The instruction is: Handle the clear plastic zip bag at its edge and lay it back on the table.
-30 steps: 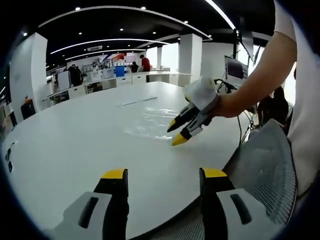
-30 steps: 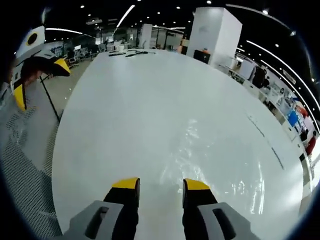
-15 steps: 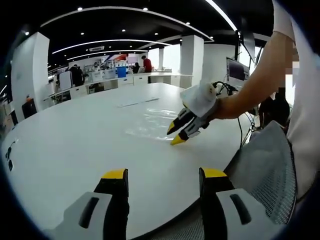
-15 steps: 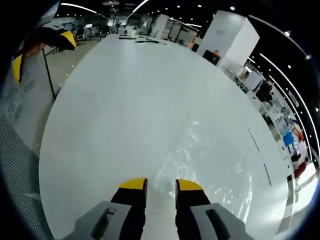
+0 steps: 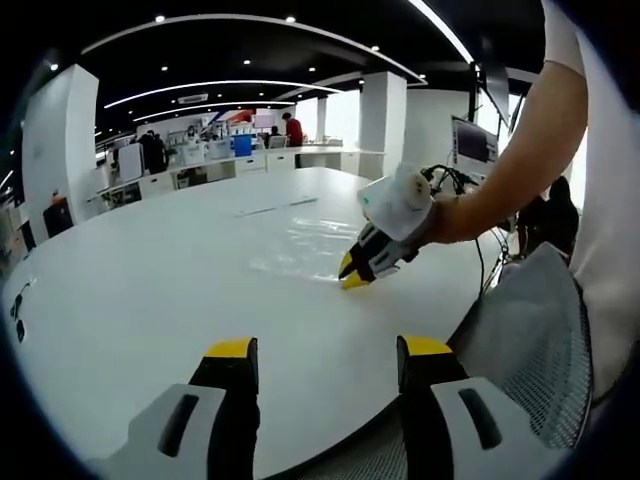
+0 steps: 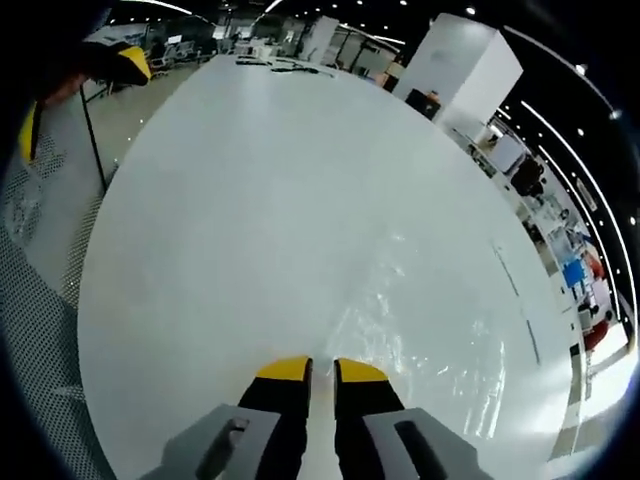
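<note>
The clear plastic zip bag (image 5: 300, 245) lies flat on the white table (image 5: 150, 290), its near edge at the tips of the right gripper (image 6: 309, 370), whose jaws are nearly closed, apparently pinching that edge. The left gripper (image 5: 325, 350), jaws apart and empty, hovers near the table's rim, well apart from the bag. The film looks light, limp and slippery, so the edge is the likely place to grip; no readable writing.

Open office — white pillars (image 5: 382, 110), dark ceiling with curved light strips (image 5: 215, 82), distant desks (image 5: 215, 160).

Both views low over table (image 5: 150, 290), facing across; perhaps shared.
</note>
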`<state>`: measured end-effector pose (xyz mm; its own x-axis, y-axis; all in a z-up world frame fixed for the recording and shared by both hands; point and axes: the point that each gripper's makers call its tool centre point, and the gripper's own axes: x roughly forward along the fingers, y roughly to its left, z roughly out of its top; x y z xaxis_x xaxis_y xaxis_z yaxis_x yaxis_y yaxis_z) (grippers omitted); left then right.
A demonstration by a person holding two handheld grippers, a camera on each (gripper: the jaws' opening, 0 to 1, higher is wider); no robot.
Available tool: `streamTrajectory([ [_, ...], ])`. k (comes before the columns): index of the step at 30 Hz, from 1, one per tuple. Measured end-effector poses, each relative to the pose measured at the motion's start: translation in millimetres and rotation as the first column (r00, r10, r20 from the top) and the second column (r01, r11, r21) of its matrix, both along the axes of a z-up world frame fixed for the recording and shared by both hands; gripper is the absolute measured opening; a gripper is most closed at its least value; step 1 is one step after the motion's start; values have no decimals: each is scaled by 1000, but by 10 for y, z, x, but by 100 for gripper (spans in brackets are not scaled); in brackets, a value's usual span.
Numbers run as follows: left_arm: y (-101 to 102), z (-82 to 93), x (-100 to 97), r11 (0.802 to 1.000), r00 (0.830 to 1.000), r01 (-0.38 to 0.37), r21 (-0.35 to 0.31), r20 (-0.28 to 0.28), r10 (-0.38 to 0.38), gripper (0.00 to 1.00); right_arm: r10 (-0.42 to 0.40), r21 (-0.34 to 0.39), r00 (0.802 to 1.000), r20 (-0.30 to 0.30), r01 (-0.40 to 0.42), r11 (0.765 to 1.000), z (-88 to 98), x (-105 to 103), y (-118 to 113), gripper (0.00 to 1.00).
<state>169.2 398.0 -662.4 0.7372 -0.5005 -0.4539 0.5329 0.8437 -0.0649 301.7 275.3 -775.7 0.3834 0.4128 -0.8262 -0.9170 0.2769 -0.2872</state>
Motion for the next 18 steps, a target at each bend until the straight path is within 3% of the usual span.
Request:
streamTrajectory([
  [8,20,-15,1,1000,1000,-1,0,0,1,54,8,-37,1000,-5,-8,999,-24,-6,-50,0],
  [18,24,-18,-3,1000,1000,0,2,1,0,53,-15,-21,1000,-17,15,1000,5,15,-87,0],
])
